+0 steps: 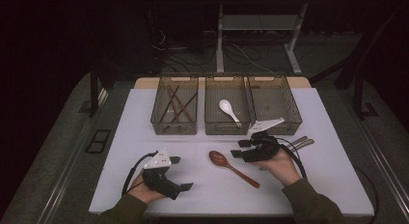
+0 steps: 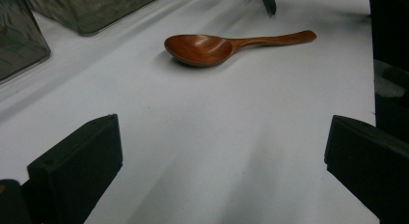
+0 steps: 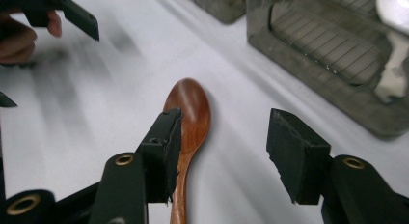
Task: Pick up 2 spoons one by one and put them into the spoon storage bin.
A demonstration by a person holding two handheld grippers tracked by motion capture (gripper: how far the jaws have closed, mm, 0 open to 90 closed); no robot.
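My right gripper (image 1: 239, 148), half open and holding nothing, hangs at centre right of the high view, just above the wooden spoon (image 1: 232, 167), whose handle runs to lower right, nearer it than my open, empty left gripper (image 1: 180, 173).

A glossy reddish-brown wooden spoon (image 1: 226, 164) is seen on a plain white tabletop (image 1: 207, 185), black are the jaws of the right gripper (image 3: 226, 154), and a white ceramic spoon (image 1: 228, 109) is seen in a smoky-grey translucent bin (image 1: 226, 129).
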